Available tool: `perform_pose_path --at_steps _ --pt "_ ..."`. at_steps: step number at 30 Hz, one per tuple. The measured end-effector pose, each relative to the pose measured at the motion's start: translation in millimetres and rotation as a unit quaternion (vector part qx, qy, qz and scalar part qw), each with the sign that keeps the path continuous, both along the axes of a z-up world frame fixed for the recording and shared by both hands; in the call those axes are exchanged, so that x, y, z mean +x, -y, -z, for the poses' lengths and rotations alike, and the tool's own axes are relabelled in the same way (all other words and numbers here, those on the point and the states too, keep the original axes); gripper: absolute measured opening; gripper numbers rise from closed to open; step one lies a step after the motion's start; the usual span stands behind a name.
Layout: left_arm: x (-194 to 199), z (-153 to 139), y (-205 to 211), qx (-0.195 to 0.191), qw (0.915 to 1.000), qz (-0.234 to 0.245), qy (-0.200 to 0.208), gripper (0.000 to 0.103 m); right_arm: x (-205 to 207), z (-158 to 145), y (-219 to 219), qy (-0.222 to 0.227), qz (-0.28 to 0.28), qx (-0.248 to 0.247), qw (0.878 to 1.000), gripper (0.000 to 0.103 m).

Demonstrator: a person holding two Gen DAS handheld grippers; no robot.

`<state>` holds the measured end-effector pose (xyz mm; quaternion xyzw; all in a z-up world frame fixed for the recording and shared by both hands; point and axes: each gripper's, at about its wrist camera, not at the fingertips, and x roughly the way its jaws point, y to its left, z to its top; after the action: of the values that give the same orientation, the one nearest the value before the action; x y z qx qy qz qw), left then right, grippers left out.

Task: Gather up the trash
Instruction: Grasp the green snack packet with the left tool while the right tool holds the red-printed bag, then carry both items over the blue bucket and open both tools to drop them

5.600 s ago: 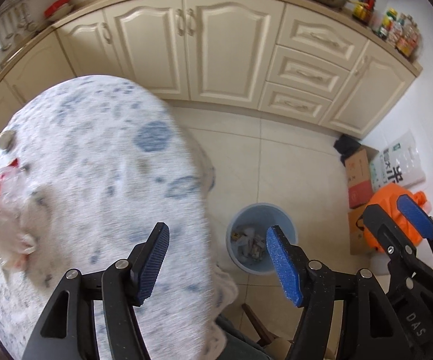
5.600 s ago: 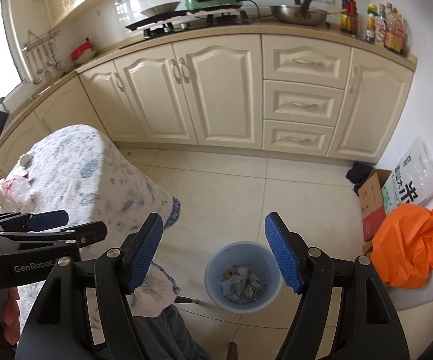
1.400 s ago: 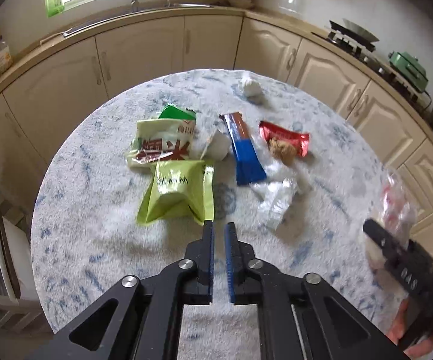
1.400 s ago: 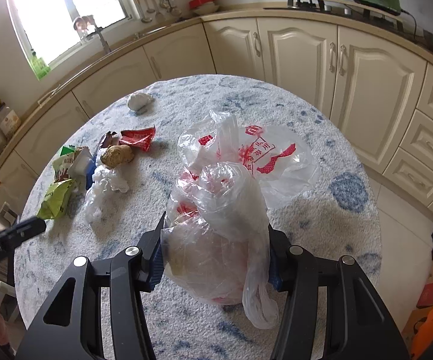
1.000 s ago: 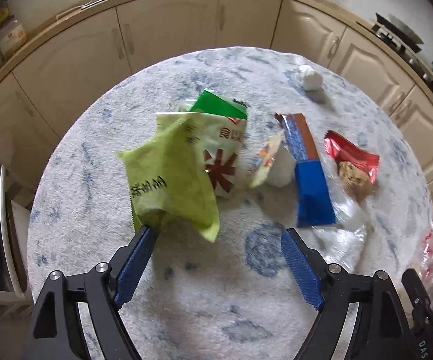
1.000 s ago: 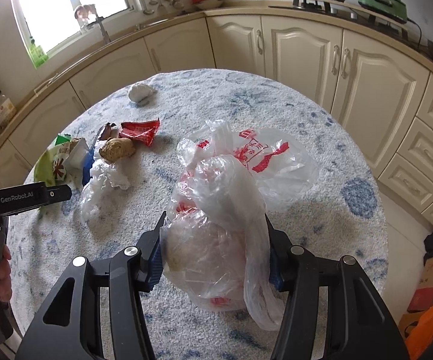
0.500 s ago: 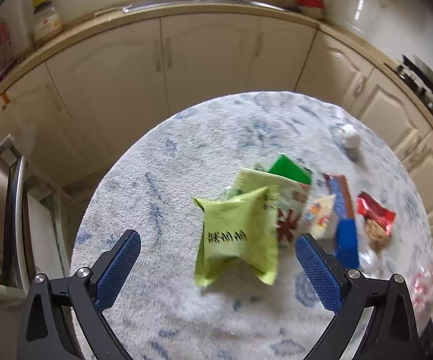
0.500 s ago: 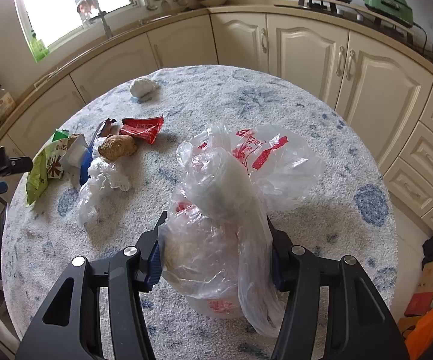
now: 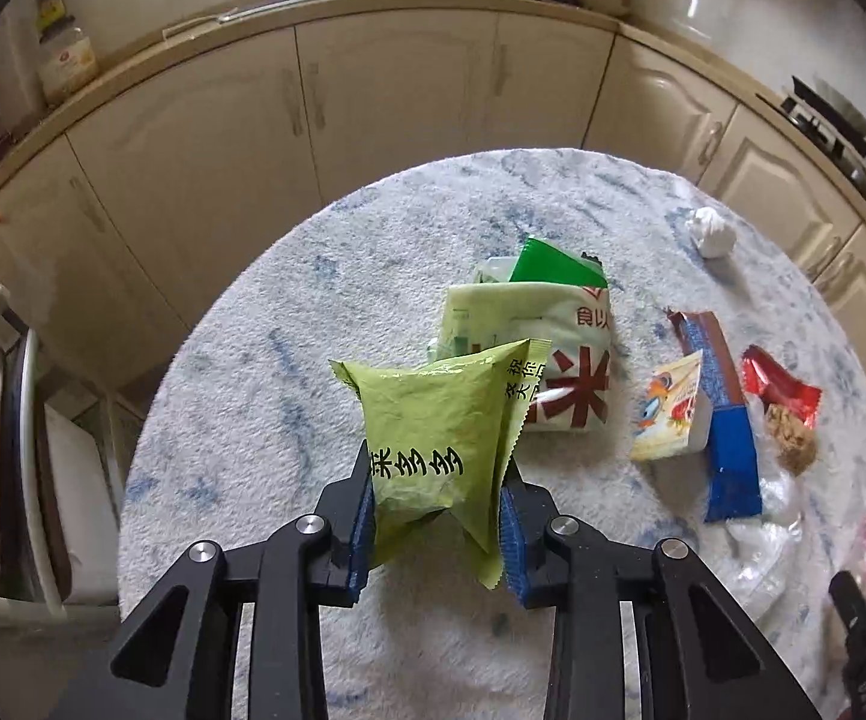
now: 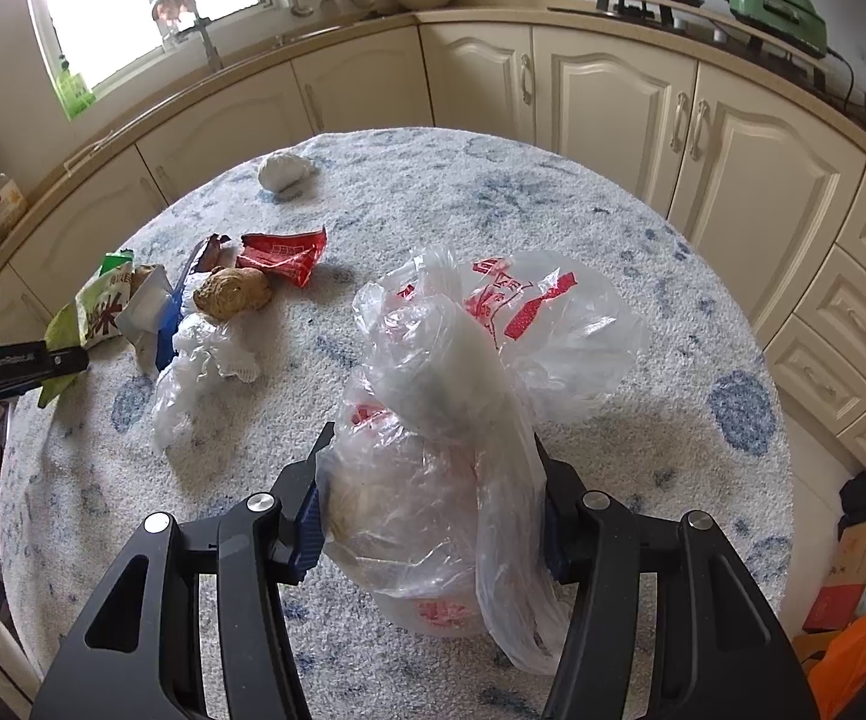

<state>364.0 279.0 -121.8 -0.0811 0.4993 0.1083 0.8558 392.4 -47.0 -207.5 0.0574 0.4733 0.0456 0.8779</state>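
Already both hands are loaded: the left gripper (image 9: 436, 516) pinches the green snack packet (image 9: 433, 426) above the tabletop's (image 9: 252, 420) near edge, while the right gripper (image 10: 429, 501) clasps the bundled plastic bag (image 10: 451, 432). Remaining wrappers (image 9: 727, 414) lie ahead-right of the left gripper, nearer it.

Cream kitchen cabinets (image 10: 625, 102), bright window (image 10: 144, 0), round table in blue-flecked cloth (image 10: 493, 192)
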Motion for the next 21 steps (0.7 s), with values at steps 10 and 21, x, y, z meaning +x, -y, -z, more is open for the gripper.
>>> perform_pose_path --at_steps 10,21 --pt "-58.9 -31.3 8.2 -0.003 0.9997 0.013 0.019 0.031 -9.8 -12.2 -0.9 0.007 0.008 0.000 1.000 0.055" --pt "-97.0 -59.0 53.3 0.012 0.9967 0.069 0.041 0.031 -50.3 -48.9 13.9 0.053 0.035 -0.023 0.998 0.055"
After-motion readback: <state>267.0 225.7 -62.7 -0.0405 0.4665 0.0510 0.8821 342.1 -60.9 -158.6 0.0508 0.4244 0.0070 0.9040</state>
